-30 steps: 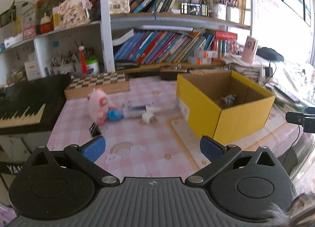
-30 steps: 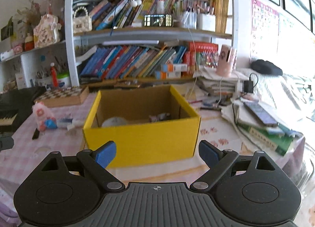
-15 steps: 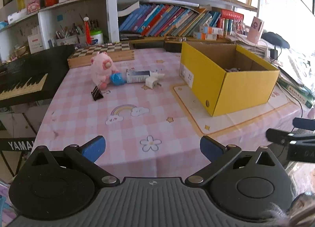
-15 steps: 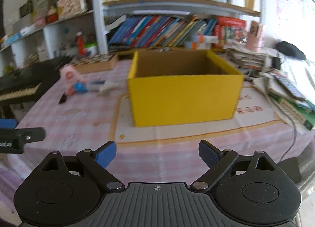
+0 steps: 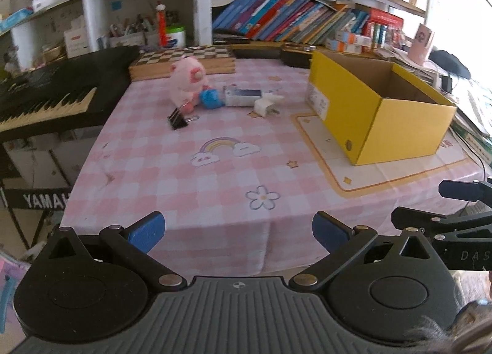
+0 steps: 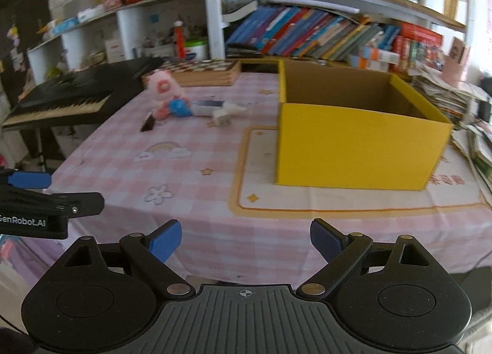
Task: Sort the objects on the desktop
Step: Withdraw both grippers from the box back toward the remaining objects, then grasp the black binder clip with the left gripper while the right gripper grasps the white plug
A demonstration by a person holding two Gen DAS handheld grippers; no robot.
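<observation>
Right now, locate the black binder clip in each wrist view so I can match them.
Left wrist: binder clip, upper left of centre, in front of the pink plush toy.
Right wrist: binder clip, blurred, upper left, below the same toy.
Shared landmark: yellow box, to its right in both.

Floor of the yellow box point(image 6: 356, 145) hidden behind its near wall, keyboard point(image 5: 46, 99) cut off by the left edge, right tongs point(image 5: 455, 231) cut at the right edge, bookshelf spines point(image 6: 323, 34) blurred, unreadable

Bright right-side glare, fisheye-warped edges
</observation>
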